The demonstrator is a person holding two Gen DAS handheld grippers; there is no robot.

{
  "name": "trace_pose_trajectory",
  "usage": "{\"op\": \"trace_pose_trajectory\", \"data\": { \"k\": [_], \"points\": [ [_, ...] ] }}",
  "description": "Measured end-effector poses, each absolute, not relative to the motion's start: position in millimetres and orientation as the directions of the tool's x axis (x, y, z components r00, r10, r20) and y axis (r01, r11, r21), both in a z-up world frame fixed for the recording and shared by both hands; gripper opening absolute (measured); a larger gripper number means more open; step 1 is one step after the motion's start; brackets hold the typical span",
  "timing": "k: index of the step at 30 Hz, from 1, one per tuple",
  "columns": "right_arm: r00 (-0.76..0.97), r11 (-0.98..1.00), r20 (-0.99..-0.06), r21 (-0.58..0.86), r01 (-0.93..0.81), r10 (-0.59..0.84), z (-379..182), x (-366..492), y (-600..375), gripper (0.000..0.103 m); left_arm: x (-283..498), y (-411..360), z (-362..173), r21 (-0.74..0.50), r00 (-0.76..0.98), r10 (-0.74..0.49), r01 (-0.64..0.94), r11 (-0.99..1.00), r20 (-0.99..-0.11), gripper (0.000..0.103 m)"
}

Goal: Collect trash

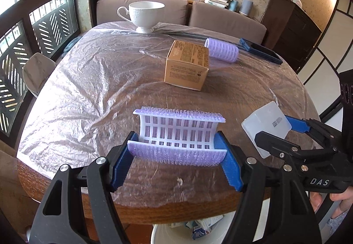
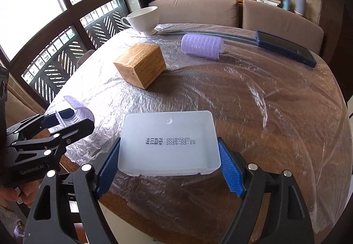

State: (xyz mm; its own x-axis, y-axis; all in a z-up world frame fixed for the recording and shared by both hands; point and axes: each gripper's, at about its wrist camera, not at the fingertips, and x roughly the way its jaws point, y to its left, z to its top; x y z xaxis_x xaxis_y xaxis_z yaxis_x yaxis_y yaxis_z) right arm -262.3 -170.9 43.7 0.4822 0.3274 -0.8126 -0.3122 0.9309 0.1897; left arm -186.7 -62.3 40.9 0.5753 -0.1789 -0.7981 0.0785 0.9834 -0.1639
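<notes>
My left gripper point(image 1: 176, 158) is shut on a broken purple hair roller point(image 1: 179, 133), held above the table's near edge; it also shows in the right wrist view point(image 2: 76, 111). My right gripper point(image 2: 169, 160) is shut on a translucent white plastic box point(image 2: 168, 144), seen at the right of the left wrist view point(image 1: 265, 126). A brown cardboard box point(image 1: 187, 65) and a whole purple hair roller point(image 1: 222, 50) lie on the plastic-covered wooden table point(image 1: 88, 89). A white bin point(image 1: 172, 235) with some rubbish in it sits below the table edge.
A white teacup point(image 1: 144, 14) stands at the table's far edge. A dark blue phone point(image 1: 260, 50) lies at the far right. Sofa cushions point(image 1: 220, 17) are behind, windows to the left and a grey chair point(image 1: 37, 72) at the table's left side.
</notes>
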Motion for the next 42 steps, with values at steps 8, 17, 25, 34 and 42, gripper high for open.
{"op": "trace_pose_trajectory", "data": {
  "k": [8, 17, 25, 34, 42],
  "points": [
    [0.507, 0.95, -0.81, 0.186, -0.253, 0.294, 45, -288, -168, 0.08, -199, -58, 39, -0.166, 0.562, -0.214, 0.137, 0.977, -0.799, 0.072],
    [0.535, 0.965, -0.804, 0.19, -0.183, 0.26, 47, -331, -181, 0.08, -220, -68, 36, -0.155, 0.554, -0.244, 0.203, 0.967, -0.796, 0.072],
    [0.541, 0.957, -0.791, 0.202, -0.208, 0.284, 50, -364, -193, 0.08, -257, -77, 43, -0.129, 0.579, -0.206, 0.171, 0.977, -0.789, 0.072],
    [0.527, 0.944, -0.787, 0.222, -0.243, 0.32, 48, -418, -221, 0.08, -305, -98, 37, -0.135, 0.559, -0.181, 0.123, 0.983, -0.809, 0.072],
    [0.482, 0.943, -0.816, 0.225, -0.244, 0.319, 31, -448, -227, 0.08, -336, -109, 22, -0.115, 0.524, -0.152, 0.101, 0.988, -0.838, 0.072]
  ]
}}
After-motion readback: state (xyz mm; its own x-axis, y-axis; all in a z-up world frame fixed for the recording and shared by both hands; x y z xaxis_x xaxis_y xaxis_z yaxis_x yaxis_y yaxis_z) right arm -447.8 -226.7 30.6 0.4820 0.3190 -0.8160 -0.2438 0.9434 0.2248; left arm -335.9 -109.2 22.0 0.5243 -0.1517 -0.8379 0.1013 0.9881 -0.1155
